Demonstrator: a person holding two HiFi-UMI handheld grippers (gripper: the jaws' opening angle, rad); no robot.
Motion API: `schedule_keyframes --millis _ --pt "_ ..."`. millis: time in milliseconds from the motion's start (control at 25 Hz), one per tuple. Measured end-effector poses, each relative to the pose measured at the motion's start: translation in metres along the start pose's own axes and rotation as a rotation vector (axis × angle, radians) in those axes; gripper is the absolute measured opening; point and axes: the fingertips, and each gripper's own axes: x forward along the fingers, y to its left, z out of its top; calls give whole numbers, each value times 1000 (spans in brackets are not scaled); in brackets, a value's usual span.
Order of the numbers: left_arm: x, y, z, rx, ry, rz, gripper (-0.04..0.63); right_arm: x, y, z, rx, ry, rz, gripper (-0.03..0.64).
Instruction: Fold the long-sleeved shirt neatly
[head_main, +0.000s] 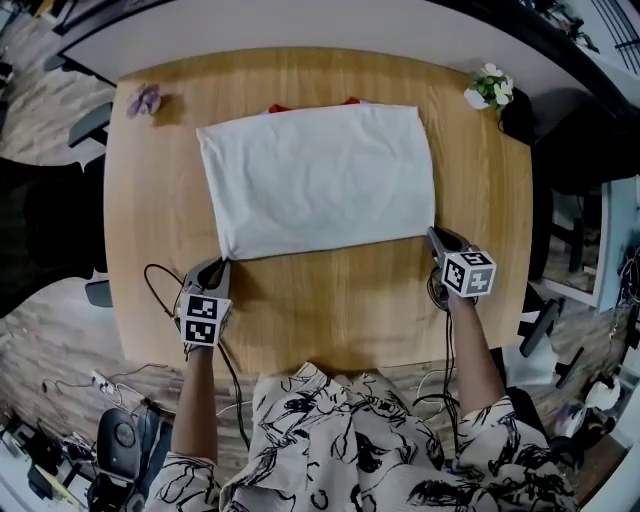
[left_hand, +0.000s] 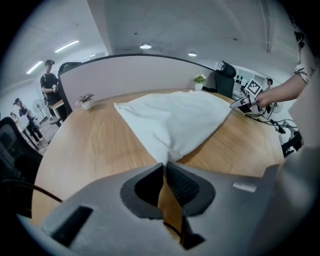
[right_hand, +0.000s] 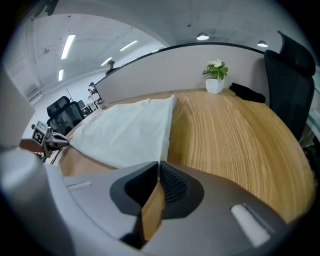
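"While both tools sit at the near edge, where is the shirt (head_main: 318, 178)?"

"Flat on the wooden table (head_main: 330, 310), a white rectangle across the middle. What is folded under it is out of sight. The left gripper (head_main: 223, 263) is at its near left corner and the right gripper (head_main: 434, 233) is at its near right corner."

"Are they gripping it?"

"The left one's jaws are pressed together, with the corner puckered between their tips. The right one's jaws are pressed together too, and the cloth's edge runs straight into their tips. How much fabric is caught there is hidden by the jaws themselves."

"Anything else hard to read?"

"Two red scraps (head_main: 278, 107) peek out at the shirt's far edge, and I cannot tell what they belong to. A potted plant (head_main: 491, 87) with white flowers stands at the table's far right. A smaller plant (head_main: 145, 99), purplish from above, is at the far left. The person's arms are cut off low in the head view."
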Motion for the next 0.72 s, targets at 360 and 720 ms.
schedule_keyframes --millis 360,720 --pt "-7 21 -18 228 61 -29 57 1 -1 1 -8 33 -36 29" --pt "-62 21 -9 6 -131 72 31 -54 9 21 -67 -143 -13 76"
